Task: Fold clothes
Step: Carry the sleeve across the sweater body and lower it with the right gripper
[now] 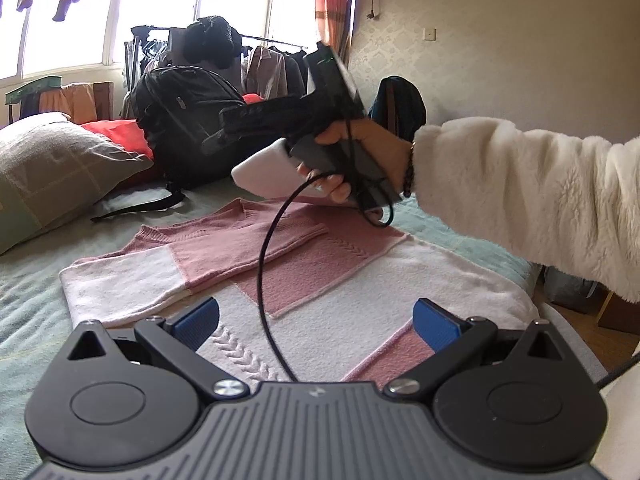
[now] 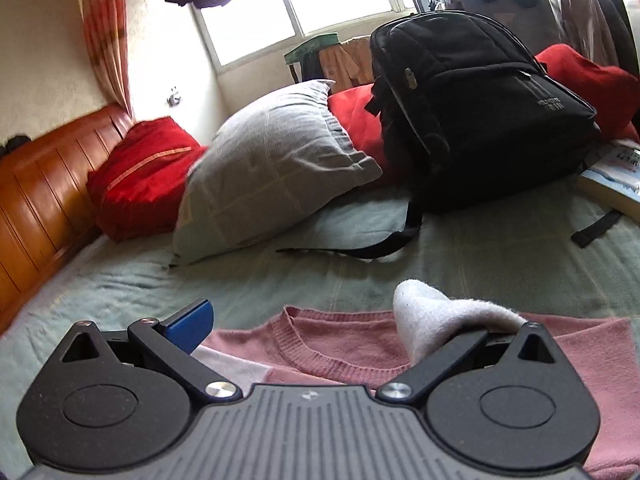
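Across the green bed [image 1: 32, 300], pink-and-white knitted sweater [image 1: 320, 276], its fuzzy cuff [image 2: 432, 320] draped over wide-open right tool [image 2: 340, 332]; left tool [image 1: 316, 320] wide open, empty.

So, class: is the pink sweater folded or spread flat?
Partly folded: one sleeve lies across the sweater chest; the body remains spread on the bed.

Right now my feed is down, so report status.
Both grippers, left and right, open. Pink-and-white sweater flat on bed, one sleeve folded across. White cuff draped over right finger.
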Available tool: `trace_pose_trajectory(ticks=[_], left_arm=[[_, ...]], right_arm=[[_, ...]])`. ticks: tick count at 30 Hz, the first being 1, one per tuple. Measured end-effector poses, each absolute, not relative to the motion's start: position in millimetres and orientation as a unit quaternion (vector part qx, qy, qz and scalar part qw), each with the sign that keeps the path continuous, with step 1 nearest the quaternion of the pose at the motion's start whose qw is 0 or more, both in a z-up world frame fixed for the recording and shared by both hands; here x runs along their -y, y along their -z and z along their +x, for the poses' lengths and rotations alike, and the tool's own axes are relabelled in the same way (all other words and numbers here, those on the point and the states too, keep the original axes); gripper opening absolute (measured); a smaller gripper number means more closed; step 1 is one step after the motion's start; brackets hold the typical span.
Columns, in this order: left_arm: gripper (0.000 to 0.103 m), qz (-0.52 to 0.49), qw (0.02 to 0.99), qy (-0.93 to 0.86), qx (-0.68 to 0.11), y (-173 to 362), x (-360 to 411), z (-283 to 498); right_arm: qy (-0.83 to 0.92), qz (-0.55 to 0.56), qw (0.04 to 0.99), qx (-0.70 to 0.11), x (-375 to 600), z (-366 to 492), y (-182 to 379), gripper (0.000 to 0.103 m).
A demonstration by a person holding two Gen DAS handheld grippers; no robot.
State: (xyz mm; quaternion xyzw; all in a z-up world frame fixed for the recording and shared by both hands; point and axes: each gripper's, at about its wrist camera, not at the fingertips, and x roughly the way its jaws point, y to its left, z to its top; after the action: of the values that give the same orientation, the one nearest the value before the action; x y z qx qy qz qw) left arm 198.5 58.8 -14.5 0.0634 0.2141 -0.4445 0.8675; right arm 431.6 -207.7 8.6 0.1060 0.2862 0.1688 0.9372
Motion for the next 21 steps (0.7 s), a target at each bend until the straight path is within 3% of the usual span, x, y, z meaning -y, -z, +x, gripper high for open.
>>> trace_pose_trajectory(ticks=[10, 21], left_arm=[[0.102, 0.064, 0.862, 0.455, -0.215, 15.4, -54.6, 199.4], [0.102, 0.066, 0.857, 0.466, -0.210, 14.6, -51.7, 197.2]], right_arm=[[-0.182, 0.090, 0.918, -0.341, 182.7, 427.8, 51.7, 0.103], [-0.185, 0.084, 0.909, -0.364, 224.2, 392.4, 56.7, 0.103]])
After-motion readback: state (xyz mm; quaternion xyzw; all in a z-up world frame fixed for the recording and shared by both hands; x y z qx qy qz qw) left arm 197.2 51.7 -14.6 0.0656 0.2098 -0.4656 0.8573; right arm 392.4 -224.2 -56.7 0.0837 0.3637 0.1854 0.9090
